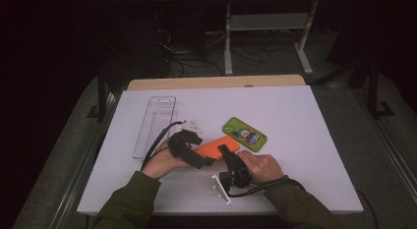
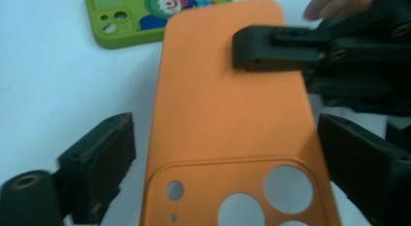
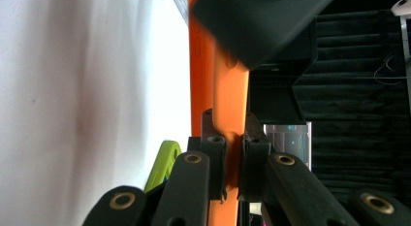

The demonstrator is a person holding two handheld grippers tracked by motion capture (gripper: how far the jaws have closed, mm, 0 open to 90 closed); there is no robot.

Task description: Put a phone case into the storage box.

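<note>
An orange phone case (image 1: 216, 147) is held just above the middle of the white table (image 1: 305, 121), its back with the camera holes (image 2: 242, 197) facing the left gripper view. My right gripper (image 3: 232, 143) is shut on one long edge of the case, and one of its fingers (image 2: 271, 49) lies across the case's back. My left gripper (image 2: 228, 172) stands open around the camera end, with a gap between the left jaw and the case. A green phone case with a cartoon print (image 1: 244, 133) lies flat just beyond.
A clear plastic tray (image 1: 155, 123) lies at the back left, with small white parts (image 1: 191, 126) beside it. A white strip (image 1: 221, 188) rests near the front edge. Dark floor, cables and a table frame (image 1: 265, 22) lie beyond the table.
</note>
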